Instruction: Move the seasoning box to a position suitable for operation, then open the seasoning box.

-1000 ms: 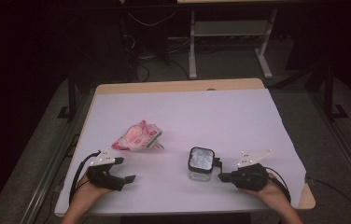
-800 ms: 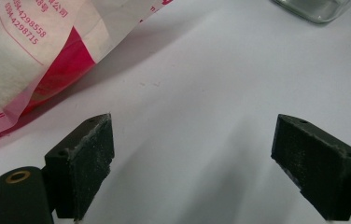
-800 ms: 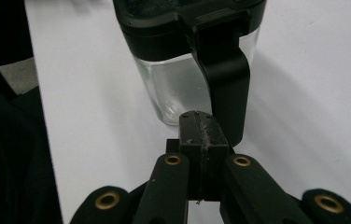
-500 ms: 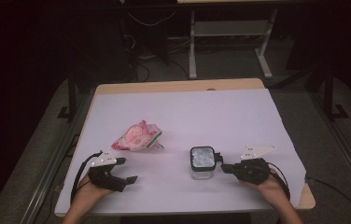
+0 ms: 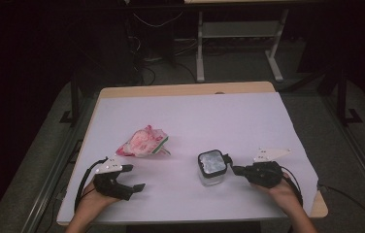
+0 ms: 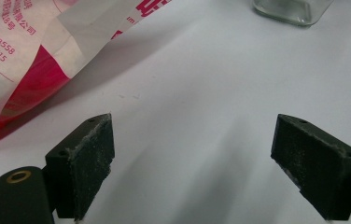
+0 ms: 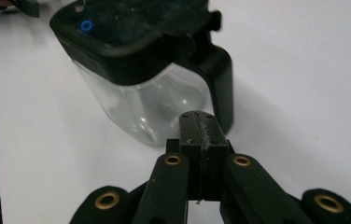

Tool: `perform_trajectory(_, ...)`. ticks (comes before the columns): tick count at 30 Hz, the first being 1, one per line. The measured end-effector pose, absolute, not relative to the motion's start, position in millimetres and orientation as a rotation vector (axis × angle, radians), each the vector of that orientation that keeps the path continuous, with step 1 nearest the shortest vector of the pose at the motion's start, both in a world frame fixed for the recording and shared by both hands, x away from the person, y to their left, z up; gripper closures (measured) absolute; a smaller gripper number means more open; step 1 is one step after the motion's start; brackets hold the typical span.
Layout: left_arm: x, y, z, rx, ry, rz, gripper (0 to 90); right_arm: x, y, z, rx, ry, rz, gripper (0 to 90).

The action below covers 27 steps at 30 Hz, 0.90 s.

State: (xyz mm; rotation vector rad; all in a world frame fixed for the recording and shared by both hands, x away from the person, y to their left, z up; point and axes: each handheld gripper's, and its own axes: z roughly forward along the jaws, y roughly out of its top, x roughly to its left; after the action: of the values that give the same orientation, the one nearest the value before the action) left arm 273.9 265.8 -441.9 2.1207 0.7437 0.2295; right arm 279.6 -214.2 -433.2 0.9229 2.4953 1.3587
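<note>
Your right gripper (image 5: pixel 235 169) has its jaws pressed together with nothing between them, its tip just beside the black handle of one clear jar (image 5: pixel 212 167) with a black lid, at the near right of the white table (image 5: pixel 248 116). Nudge that handle and the light jar may well slide or tip. Your left gripper (image 5: pixel 137 177), jaws spread apart, rests near left, close to one crumpled pink-and-white bag (image 5: pixel 143 142).
</note>
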Motion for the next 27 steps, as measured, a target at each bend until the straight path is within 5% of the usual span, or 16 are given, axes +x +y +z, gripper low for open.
perform_trajectory(5,273.7,266.2,-441.5,2.124,0.741,0.233,13.5,274.0,-239.1,-433.9,0.999,2.422,1.345,68.2)
perform_trajectory(7,272.7,265.8,-440.8,2.124,0.739,0.235,13.5,277.0,-251.8,-437.1,1.056,2.357,1.313,51.3)
perform_trajectory(10,272.2,265.0,-440.3,2.123,0.729,0.243,13.5,279.9,-259.4,-439.4,1.086,2.34,1.322,50.3)
perform_trajectory(16,270.6,258.5,-436.1,2.114,0.718,0.219,13.5,284.7,-269.9,-444.4,1.143,2.277,1.331,31.3)
perform_trajectory(27,262.6,229.6,-426.3,2.129,0.639,0.154,12.5,285.5,-267.2,-444.3,1.132,2.262,1.344,24.7)
